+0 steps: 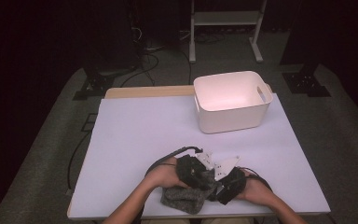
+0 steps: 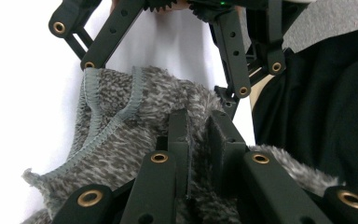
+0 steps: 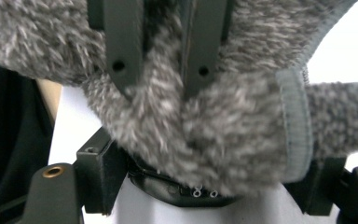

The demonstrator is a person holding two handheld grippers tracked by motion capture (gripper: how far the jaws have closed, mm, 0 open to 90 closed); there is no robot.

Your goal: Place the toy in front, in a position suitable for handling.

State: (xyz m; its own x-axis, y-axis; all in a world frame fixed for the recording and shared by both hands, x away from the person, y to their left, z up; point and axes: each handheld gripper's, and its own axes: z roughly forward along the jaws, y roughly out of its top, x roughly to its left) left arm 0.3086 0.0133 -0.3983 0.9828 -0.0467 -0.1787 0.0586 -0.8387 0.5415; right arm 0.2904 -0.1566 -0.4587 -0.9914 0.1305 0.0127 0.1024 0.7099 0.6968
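Left gripper [image 2: 198, 135] pinched narrow on a fold of grey fleece cloth [image 2: 121, 140]; right gripper [image 3: 161, 56] clamped likewise on the same cloth [image 3: 223, 130], close beside the first, presumably to lift both layers together. Cloth bunched at the near edge of the worktop [image 1: 135, 135], between the hands. White bin [image 1: 230, 112] open at far right, well apart, a likely destination.

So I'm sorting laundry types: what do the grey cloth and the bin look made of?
The cloth looks like fuzzy fleece or chenille: mottled grey pile with loose fibres, and a flat grey stitched hem. Both grippers, left and right, pinch it, and it folds softly. The bin looks like moulded plastic, matte off-white: smooth walls, rounded corners, a cut-out handle. I can't be certain of either.
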